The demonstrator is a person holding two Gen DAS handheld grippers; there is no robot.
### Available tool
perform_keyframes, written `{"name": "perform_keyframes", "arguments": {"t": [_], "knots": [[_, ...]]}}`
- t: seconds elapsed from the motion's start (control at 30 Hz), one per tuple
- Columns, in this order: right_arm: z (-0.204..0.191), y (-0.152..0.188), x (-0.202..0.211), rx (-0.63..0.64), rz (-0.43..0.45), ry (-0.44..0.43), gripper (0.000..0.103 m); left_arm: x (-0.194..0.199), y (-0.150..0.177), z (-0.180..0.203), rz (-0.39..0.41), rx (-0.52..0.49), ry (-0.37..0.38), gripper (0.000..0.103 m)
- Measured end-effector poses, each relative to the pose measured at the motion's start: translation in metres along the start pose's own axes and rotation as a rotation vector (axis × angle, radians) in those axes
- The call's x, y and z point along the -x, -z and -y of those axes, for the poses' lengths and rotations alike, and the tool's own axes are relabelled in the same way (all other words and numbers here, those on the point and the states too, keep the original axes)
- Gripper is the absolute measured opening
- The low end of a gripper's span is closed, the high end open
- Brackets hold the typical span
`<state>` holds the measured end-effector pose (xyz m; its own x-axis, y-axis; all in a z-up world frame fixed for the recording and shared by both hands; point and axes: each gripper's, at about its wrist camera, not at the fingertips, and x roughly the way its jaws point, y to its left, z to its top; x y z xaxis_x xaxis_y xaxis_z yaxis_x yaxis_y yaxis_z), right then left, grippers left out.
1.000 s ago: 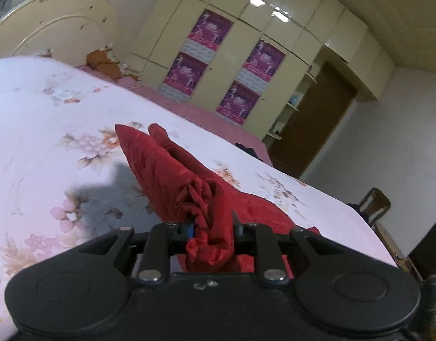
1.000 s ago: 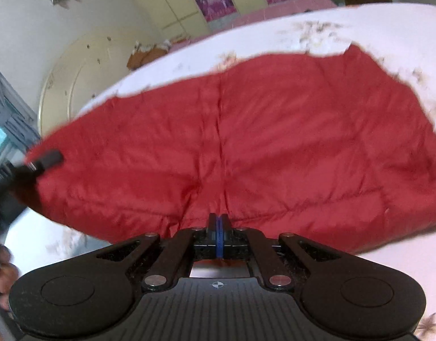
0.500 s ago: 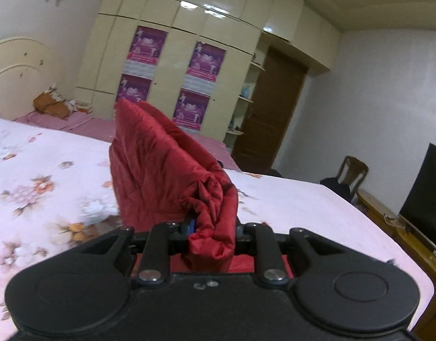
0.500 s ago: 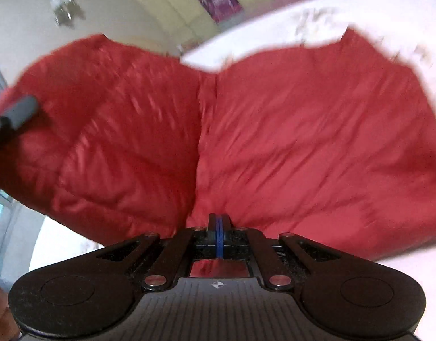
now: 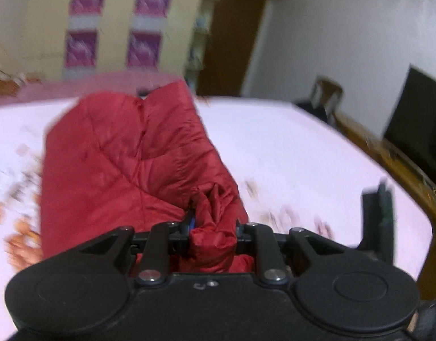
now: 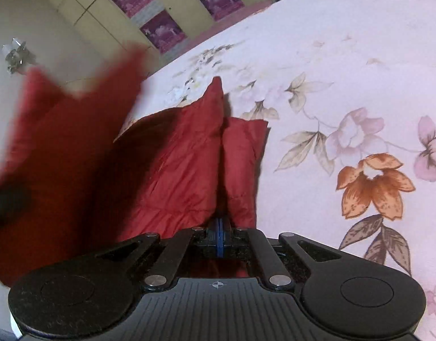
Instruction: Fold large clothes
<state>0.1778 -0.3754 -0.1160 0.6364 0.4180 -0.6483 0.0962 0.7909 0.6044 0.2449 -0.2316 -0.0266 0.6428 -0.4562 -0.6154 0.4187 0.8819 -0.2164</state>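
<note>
Left tongs [image 5: 212,227] clamp a bunched wad of the red jacket [image 5: 127,164]; right tongs [image 6: 219,227] pinch its edge. Spread flat earlier, it now lies doubled centre-frame on the bed [image 6: 331,71]: first fold nearly made.

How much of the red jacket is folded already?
Partly. The red jacket lies doubled lengthwise on the flowery bed sheet. Right now the left gripper clamps a bunched wad of it and the right gripper pinches an edge, one flap lifted. Left to do: lay it flat and fold it shorter.
</note>
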Motion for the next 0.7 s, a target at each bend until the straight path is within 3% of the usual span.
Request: {"name": "perform_keyframes", "arguments": {"t": [0.07, 0.13, 0.17, 0.2, 0.3, 0.33, 0.37, 0.4, 0.43, 0.5, 0.57, 0.7], "knots": [[0.009, 0.001, 0.005, -0.01, -0.007, -0.016, 0.0, -0.029, 0.009, -0.005, -0.091, 0.075, 0.072, 0.034], [0.016, 0.0, 0.014, -0.022, -0.002, -0.023, 0.0, -0.032, 0.015, -0.013, -0.11, 0.189, 0.136, 0.048], [0.021, -0.012, 0.018, -0.039, 0.005, -0.022, 0.0, -0.023, 0.016, -0.017, -0.092, 0.243, 0.184, 0.072], [0.025, -0.014, 0.025, -0.053, 0.017, -0.013, 0.0, -0.013, 0.016, -0.021, -0.07, 0.276, 0.207, 0.089], [0.034, -0.024, 0.041, -0.094, 0.059, -0.026, 0.001, 0.027, 0.013, -0.036, 0.028, 0.311, 0.233, 0.085], [0.036, -0.028, 0.044, -0.101, 0.074, -0.037, 0.012, 0.042, 0.012, -0.043, 0.088, 0.313, 0.207, 0.085], [0.036, -0.032, 0.048, -0.101, 0.094, -0.045, 0.061, 0.055, 0.011, -0.058, 0.151, 0.327, 0.161, 0.084], [0.033, -0.036, 0.053, -0.095, 0.133, -0.05, 0.081, 0.062, 0.01, -0.074, 0.191, 0.353, 0.118, 0.084], [0.03, -0.043, 0.055, -0.078, 0.175, -0.074, 0.09, 0.065, 0.011, -0.092, 0.219, 0.39, 0.078, 0.084], [0.023, -0.057, 0.05, -0.059, 0.168, -0.135, 0.09, 0.063, 0.012, -0.124, 0.236, 0.455, 0.014, 0.079], [0.012, -0.07, 0.038, -0.038, 0.132, -0.2, 0.079, 0.051, 0.015, -0.154, 0.214, 0.494, -0.026, 0.059], [-0.005, -0.085, 0.004, -0.033, 0.037, -0.2, 0.079, 0.02, 0.024, -0.191, 0.145, 0.582, 0.0, 0.056]]}}
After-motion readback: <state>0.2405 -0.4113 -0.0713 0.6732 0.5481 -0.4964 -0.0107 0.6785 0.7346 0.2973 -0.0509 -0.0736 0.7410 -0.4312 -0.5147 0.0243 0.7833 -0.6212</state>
